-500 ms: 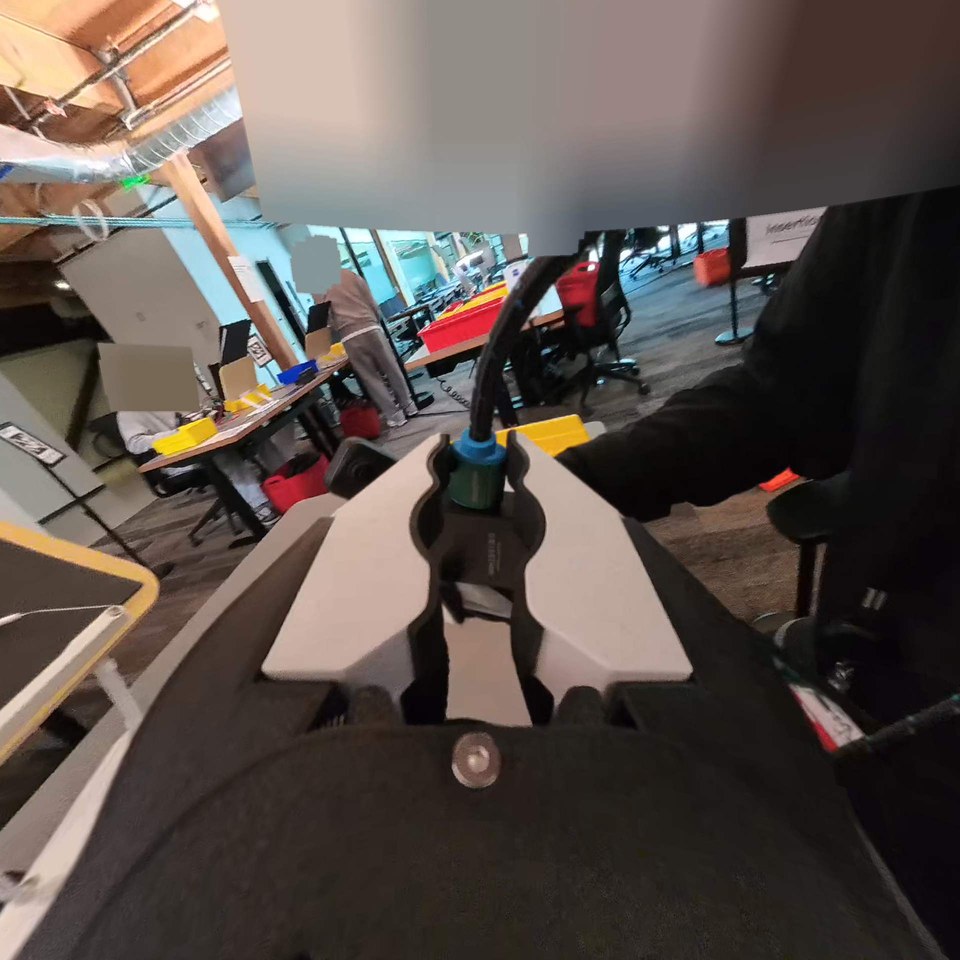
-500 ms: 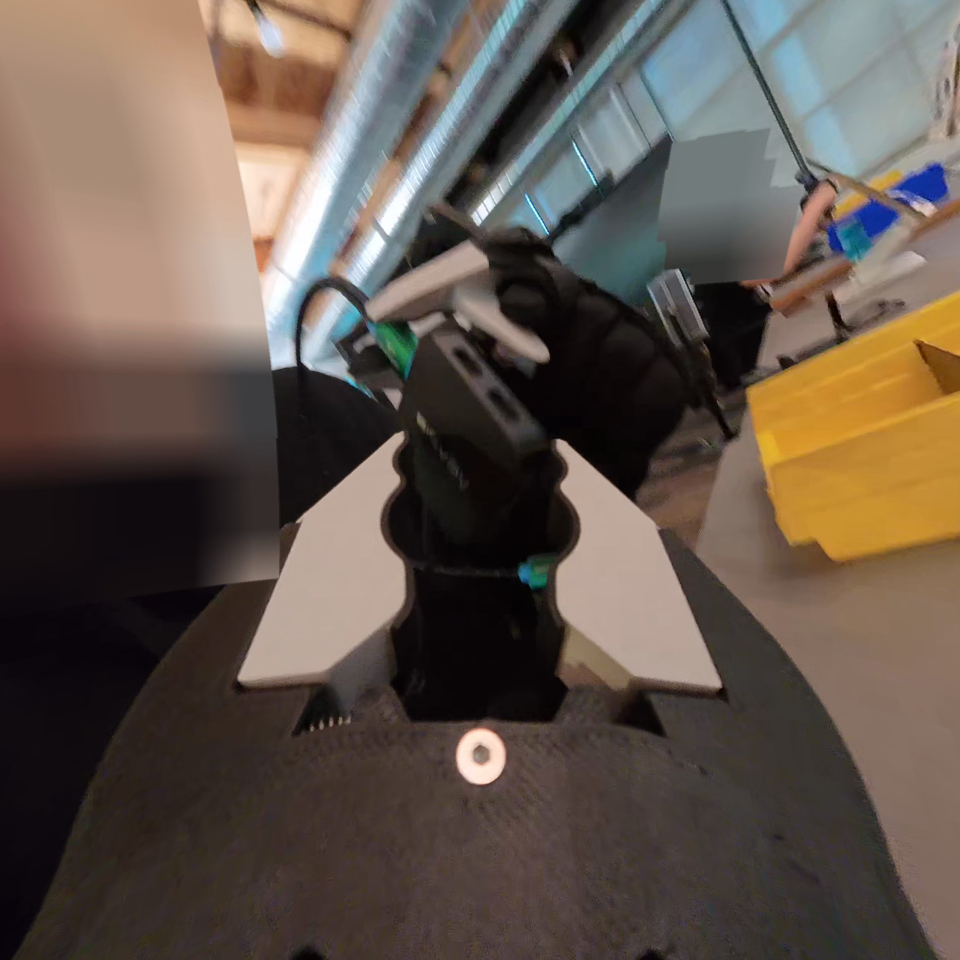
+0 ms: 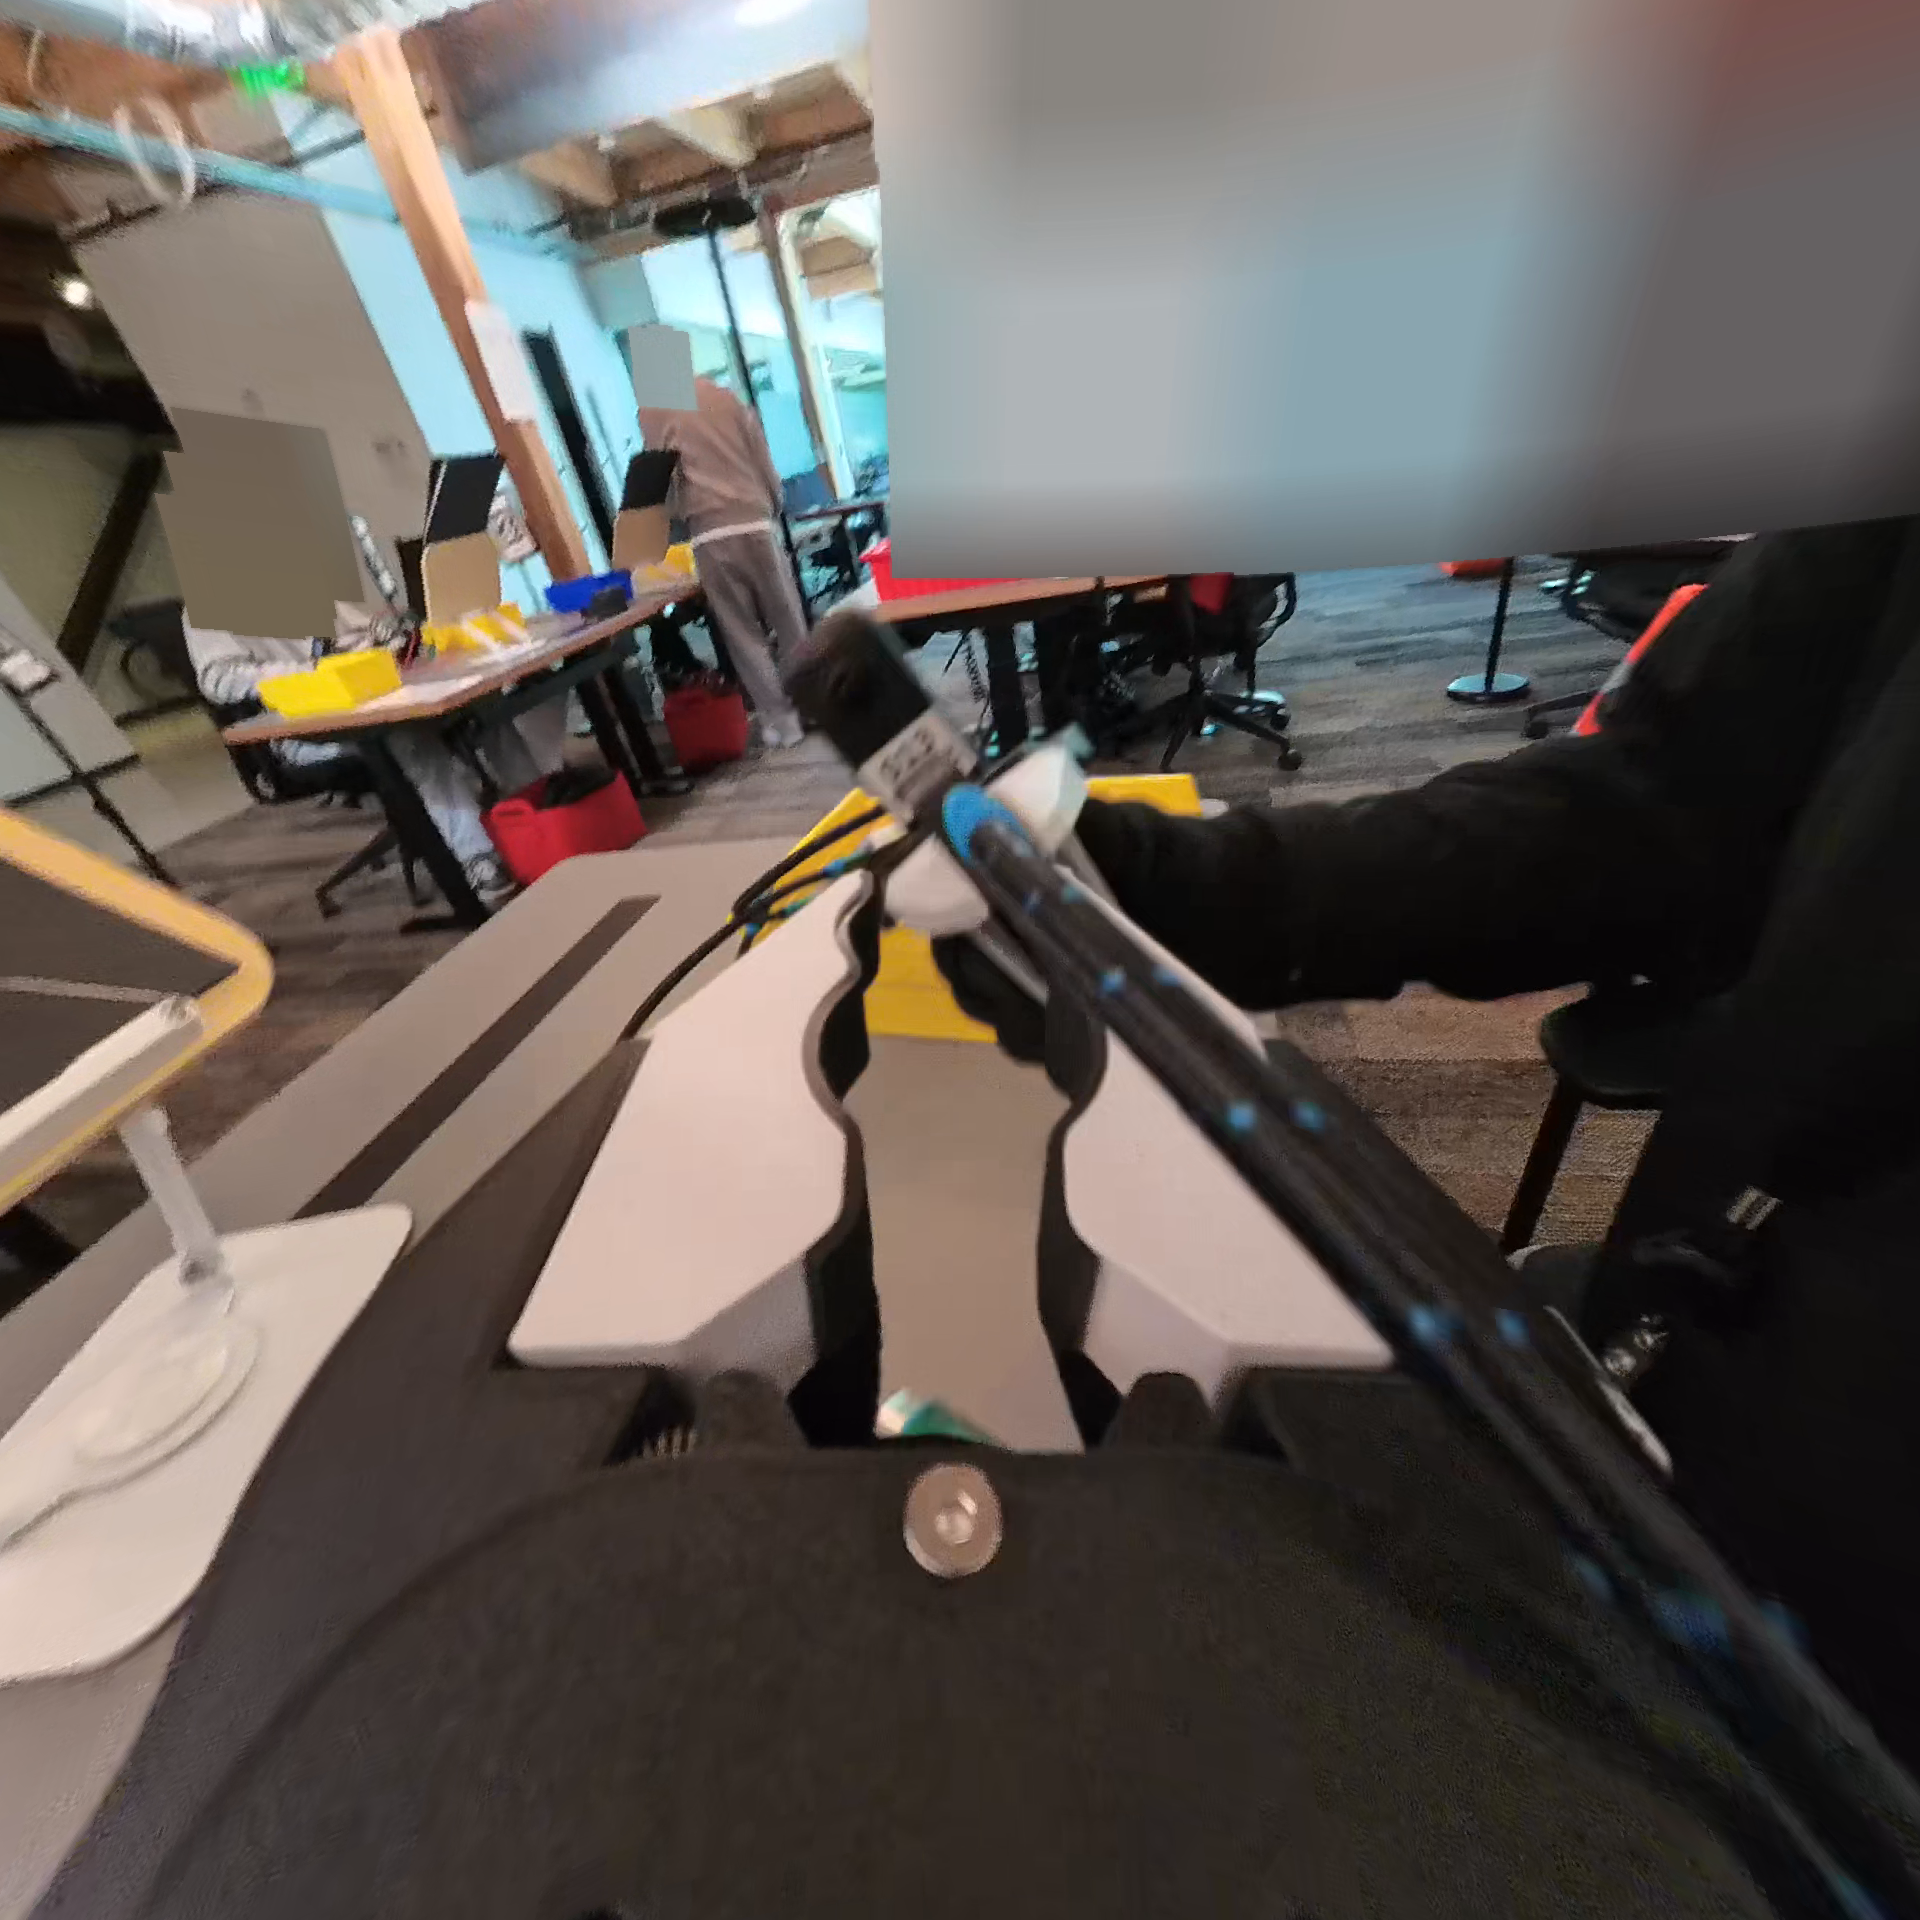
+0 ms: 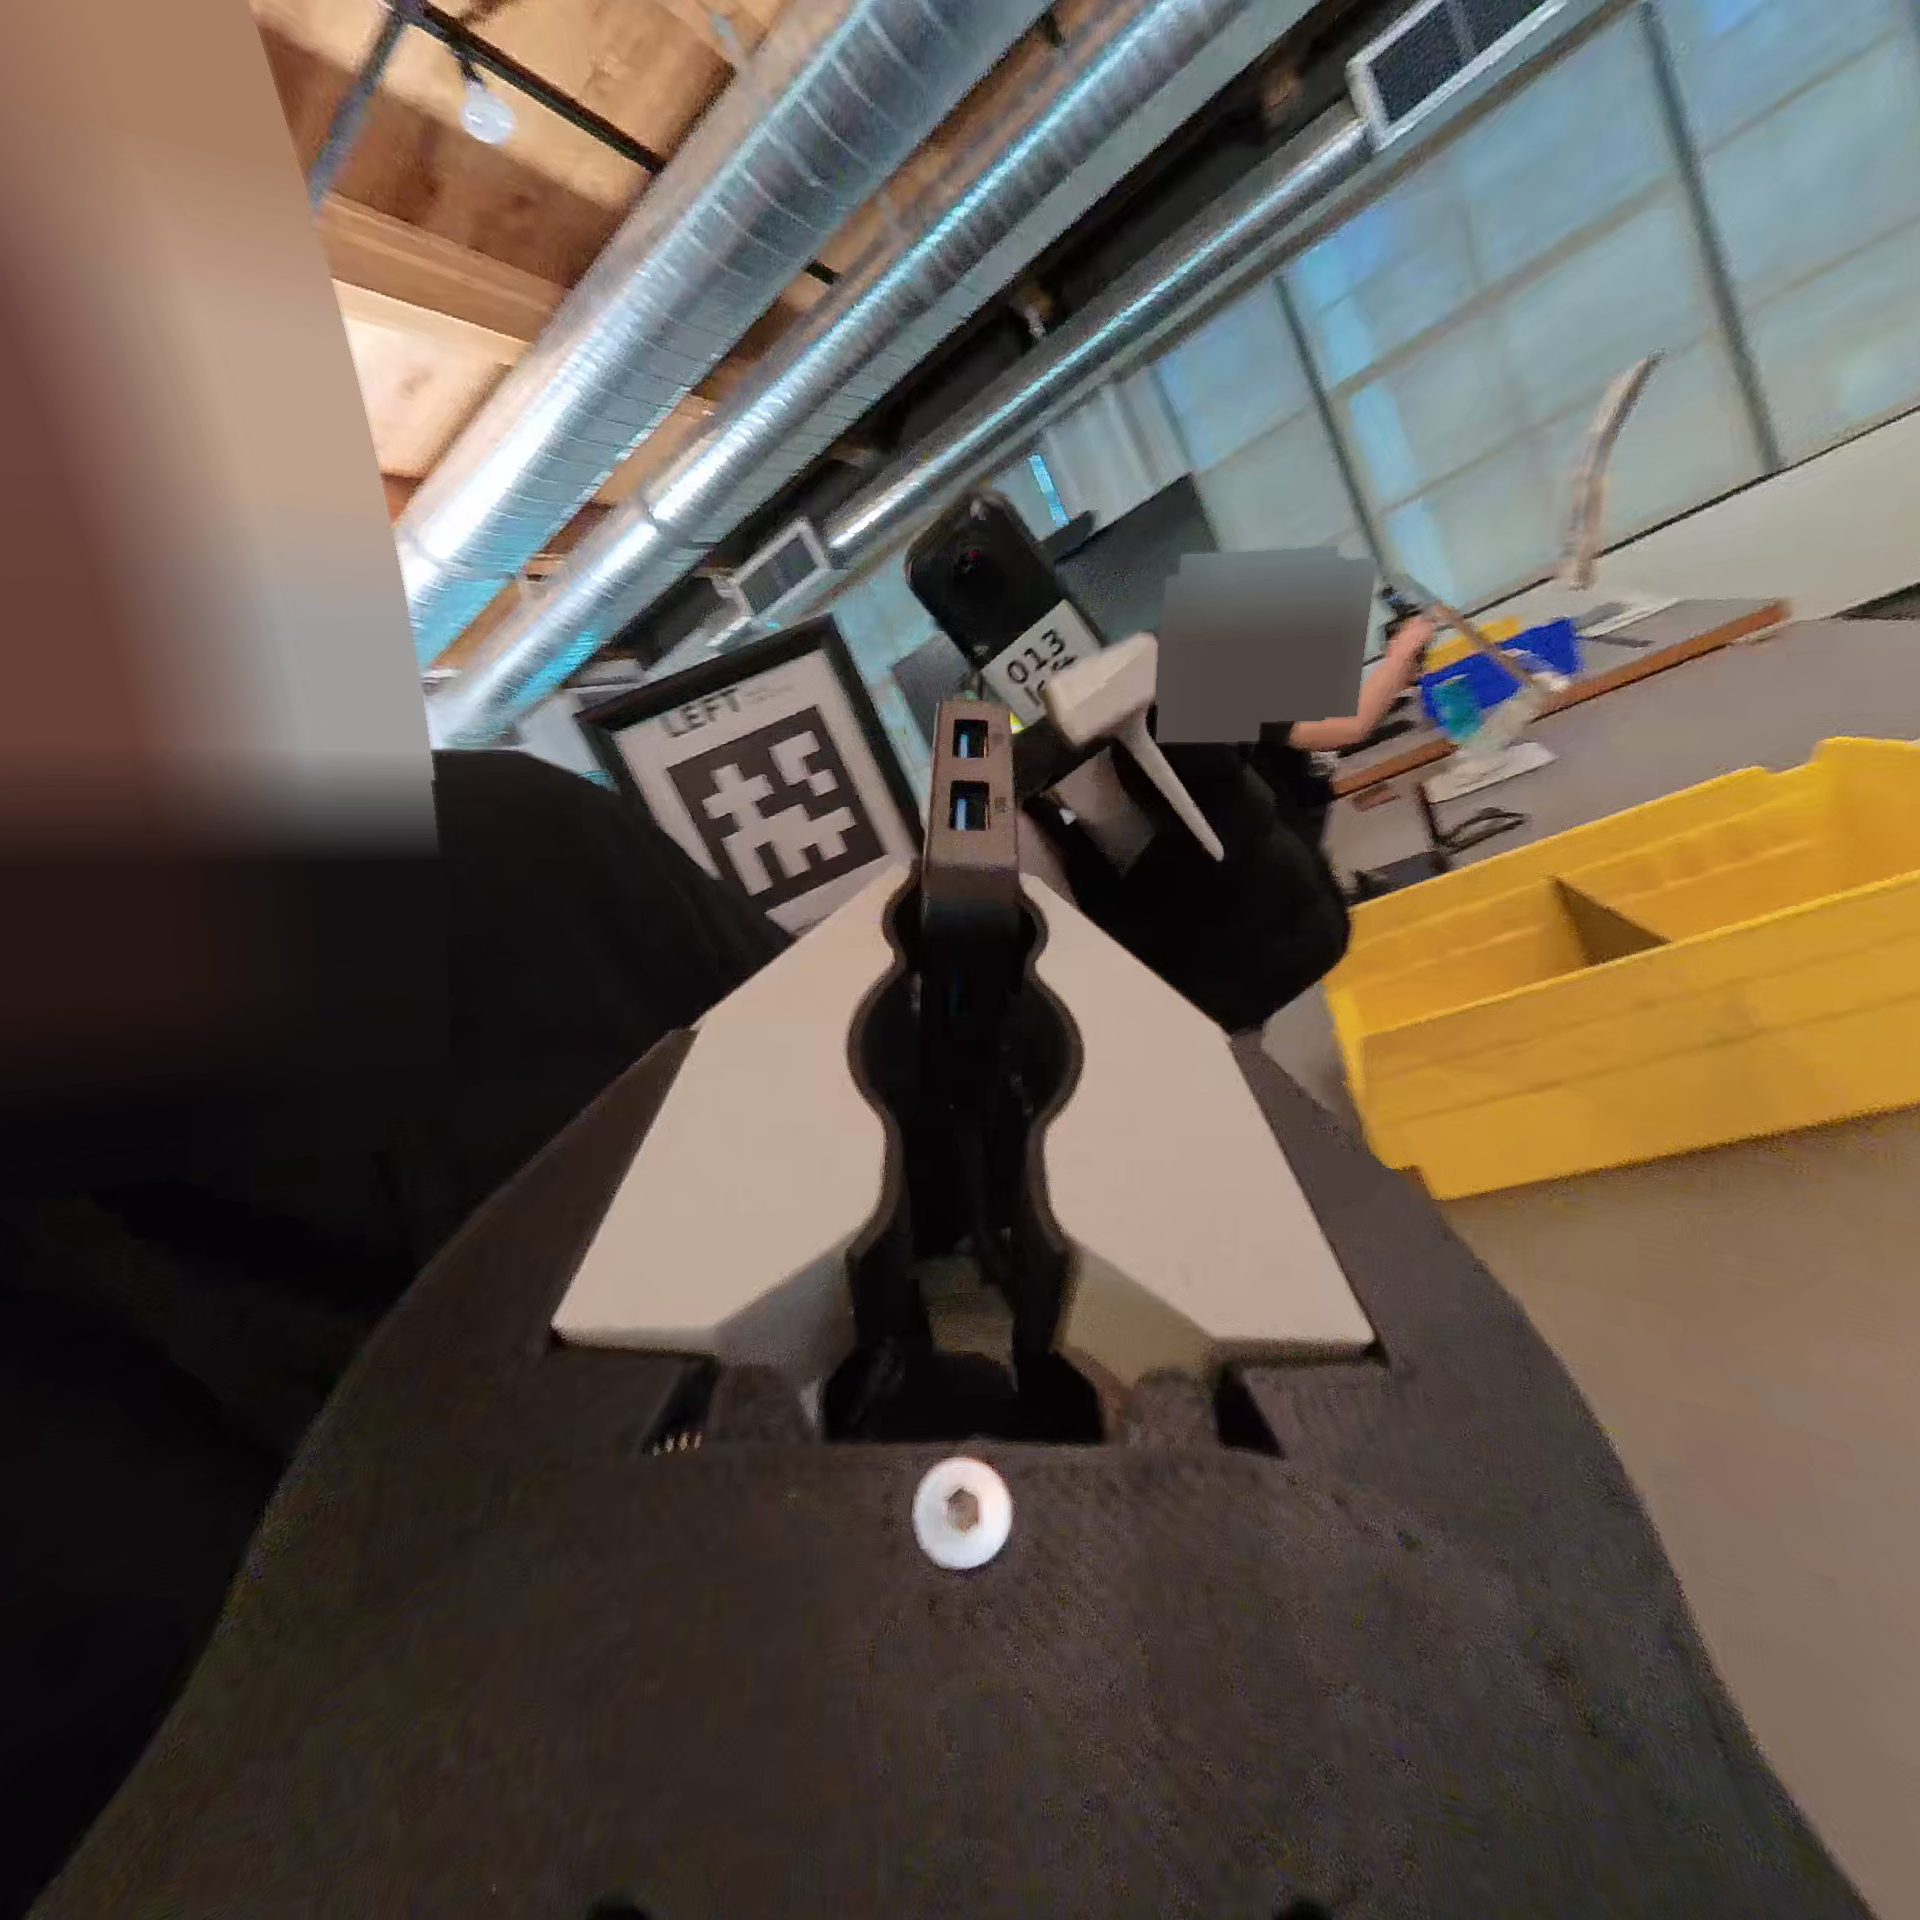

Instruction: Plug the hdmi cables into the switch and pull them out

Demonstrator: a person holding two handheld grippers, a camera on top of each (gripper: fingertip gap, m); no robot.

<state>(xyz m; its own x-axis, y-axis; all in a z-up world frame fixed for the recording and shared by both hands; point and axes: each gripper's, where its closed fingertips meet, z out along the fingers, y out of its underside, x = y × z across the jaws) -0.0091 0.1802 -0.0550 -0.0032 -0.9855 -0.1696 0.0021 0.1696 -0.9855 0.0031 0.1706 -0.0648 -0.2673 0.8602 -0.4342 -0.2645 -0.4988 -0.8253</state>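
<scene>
Right gripper (image 4: 961, 935) clamps slim black switch box (image 4: 971, 831); left gripper (image 3: 956, 997) spread, empty; braided black blue-flecked cable (image 3: 1226, 1101) free. Step: unplugged; next, regrasp connector.

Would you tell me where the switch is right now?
The switch is clamped between the right gripper fingers at the centre of the right wrist view, ports up, with the yellow bin to its right.

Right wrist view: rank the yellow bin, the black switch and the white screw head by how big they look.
1. yellow bin, largest, though farther off.
2. switch, clamped in the right gripper.
3. white screw head, smallest, though nearest the camera.
</scene>
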